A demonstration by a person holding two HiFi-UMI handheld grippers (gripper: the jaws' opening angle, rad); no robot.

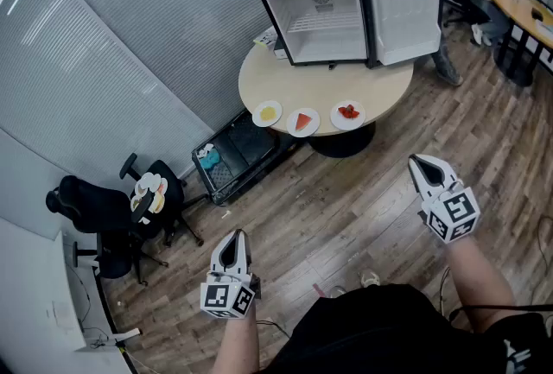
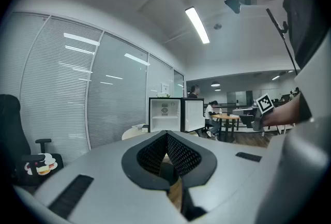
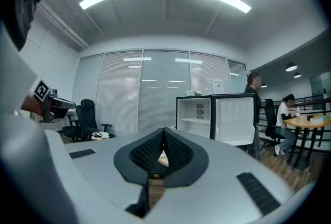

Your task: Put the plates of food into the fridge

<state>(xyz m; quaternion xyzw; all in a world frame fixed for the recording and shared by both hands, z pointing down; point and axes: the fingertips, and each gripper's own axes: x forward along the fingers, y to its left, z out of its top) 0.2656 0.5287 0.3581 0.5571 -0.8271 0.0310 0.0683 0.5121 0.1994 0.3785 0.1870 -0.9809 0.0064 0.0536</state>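
1. The three plates stand in a row at the near edge of the round table (image 1: 384, 87), just in front of the fridge (image 1: 321, 18) and well apart from both grippers; the left plate (image 1: 268, 113) carries something yellow, the middle plate (image 1: 302, 121) a red wedge, the right plate (image 1: 347, 113) small red pieces
2. The fridge stands on the same table with its door (image 1: 404, 18) swung wide to the right; the white inside shows a shelf and nothing on it
3. The left gripper (image 1: 236, 241) has its jaws closed tip to tip with nothing between them; the right gripper (image 1: 418, 163) is pinched together and empty as well; both hang over the wooden floor (image 1: 363, 199) and point towards the table
4. The plates look small, stiff and light, and probably smooth enough to slip; the food lies loose on top, so any tilt could slide it off
5. The best hold is likely the bare rim on the side nearest the person, clear of the food, with the plate kept level; the jaws must first be parted
6. A one-sided rim pinch may let a plate droop; the middle plate sits close to its neighbours and could knock them
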